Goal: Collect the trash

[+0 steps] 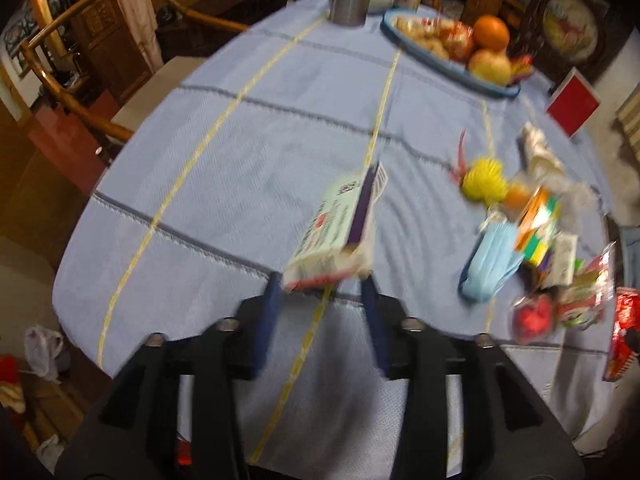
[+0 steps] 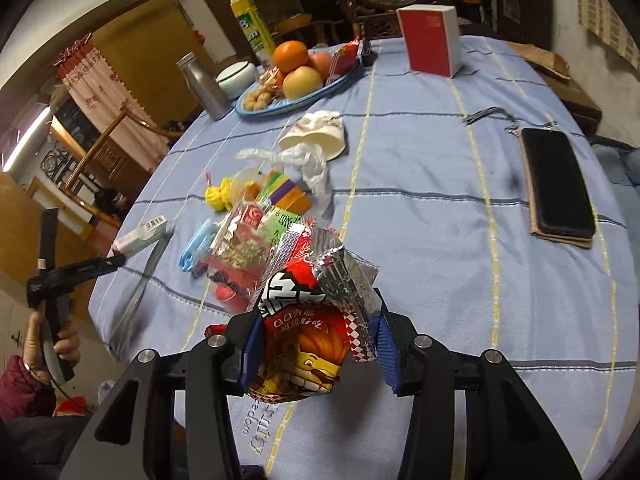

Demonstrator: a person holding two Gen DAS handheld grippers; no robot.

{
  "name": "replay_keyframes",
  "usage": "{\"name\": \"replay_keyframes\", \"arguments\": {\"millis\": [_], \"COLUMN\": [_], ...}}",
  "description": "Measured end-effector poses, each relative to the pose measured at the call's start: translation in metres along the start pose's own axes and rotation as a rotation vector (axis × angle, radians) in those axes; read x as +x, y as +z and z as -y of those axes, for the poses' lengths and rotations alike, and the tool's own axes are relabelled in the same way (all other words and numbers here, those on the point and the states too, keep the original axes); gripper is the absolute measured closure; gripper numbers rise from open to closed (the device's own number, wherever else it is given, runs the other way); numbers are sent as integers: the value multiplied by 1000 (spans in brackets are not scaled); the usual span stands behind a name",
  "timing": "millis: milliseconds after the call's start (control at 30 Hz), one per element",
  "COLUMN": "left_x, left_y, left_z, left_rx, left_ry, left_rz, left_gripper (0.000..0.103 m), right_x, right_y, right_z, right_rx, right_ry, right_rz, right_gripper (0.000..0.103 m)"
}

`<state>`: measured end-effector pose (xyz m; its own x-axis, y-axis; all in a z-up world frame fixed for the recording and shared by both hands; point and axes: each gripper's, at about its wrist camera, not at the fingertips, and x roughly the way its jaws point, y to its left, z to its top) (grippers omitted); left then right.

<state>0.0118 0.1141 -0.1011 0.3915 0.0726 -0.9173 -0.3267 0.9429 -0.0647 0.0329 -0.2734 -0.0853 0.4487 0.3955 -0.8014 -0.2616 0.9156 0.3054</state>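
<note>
Right gripper (image 2: pixel 316 344): blue pads clamped on a torn red snack wrapper (image 2: pixel 308 340) with a cartoon lion face and foil lining, held above the table's near edge.

Left gripper (image 1: pixel 322 292): blue fingers (image 1: pixel 270 312) on either side of the near end of a small white and purple carton (image 1: pixel 340 232). The picture is blurred; whether the pads press on the carton cannot be told. In the right wrist view the carton (image 2: pixel 140 236) sits at the gripper tip by the table's left edge, the tool held by a hand (image 2: pixel 52 344) in a dark red sleeve.

Table with blue striped cloth (image 2: pixel 420 220), round.

Trash heap, centre-left of the table:
- blue face mask (image 1: pixel 486 264)
- yellow ribbed ball with red streamer (image 1: pixel 482 176)
- multicoloured striped pack (image 2: pixel 282 192)
- clear bag of snacks and red items (image 2: pixel 236 264)
- crumpled clear plastic (image 2: pixel 308 164)
- tipped white paper cup (image 2: pixel 316 138), just beyond the heap

Far edge:
- blue oval plate (image 2: pixel 256 110) with oranges, an apple, peanuts and sweets
- steel bottle (image 2: pixel 204 88)
- white bowl (image 2: pixel 236 76)
- yellow-green tube (image 2: pixel 252 24)
- red and white box (image 2: pixel 432 38), upright

Right edge: dark phone (image 2: pixel 558 184) lying on a tan case.
</note>
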Motion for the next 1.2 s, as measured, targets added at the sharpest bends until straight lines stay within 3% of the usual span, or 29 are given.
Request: {"name": "replay_keyframes", "arguments": {"millis": [33, 100, 367, 433, 467, 500, 600, 667, 767, 833, 967, 1100, 1200], "left_x": [2, 9, 57, 68, 67, 65, 46, 17, -33, -67, -121, -130, -112], "left_y": [-1, 1, 16, 16, 17, 17, 19, 14, -3, -22, -90, -160, -199], "left_z": [4, 15, 26, 25, 24, 22, 16, 7, -15, -37, -120, -196, -239], "left_rx": [10, 51, 150, 140, 121, 103, 31, -20, -81, -127, -321, -523, -621], "left_ry": [2, 20, 62, 60, 36, 26, -26, -51, -36, 10, 144, 194, 185], "left_rz": [-3, -6, -87, -90, -75, -55, -10, 46, 121, 156, 172, 129, 68], "left_gripper": [45, 27, 25, 28, 36, 56, 60, 60, 60, 60, 60, 60, 59], "right_x": [-2, -8, -47, -59, -62, -65, -66, -53, -22, 7, 48, 69, 78], "right_y": [-1, -5, -23, -27, -28, -28, -18, -1, 27, 43, 49, 29, 11], "right_z": [0, 4, 38, 46, 49, 51, 50, 40, 3, -43, -144, -236, -287], "right_rx": [-8, -12, 55, 65, 65, 60, 37, 19, -59, -170, -373, -521, -624], "right_ry": [-4, -20, -129, -163, -172, -180, -151, -70, 83, 192, 363, 496, 490], "right_rz": [2, 14, 59, 75, 81, 89, 101, 93, 62, 17, -70, -128, -162], "right_gripper": [55, 55, 54, 54, 55, 55, 55, 55, 55, 55, 55, 55, 56]}}
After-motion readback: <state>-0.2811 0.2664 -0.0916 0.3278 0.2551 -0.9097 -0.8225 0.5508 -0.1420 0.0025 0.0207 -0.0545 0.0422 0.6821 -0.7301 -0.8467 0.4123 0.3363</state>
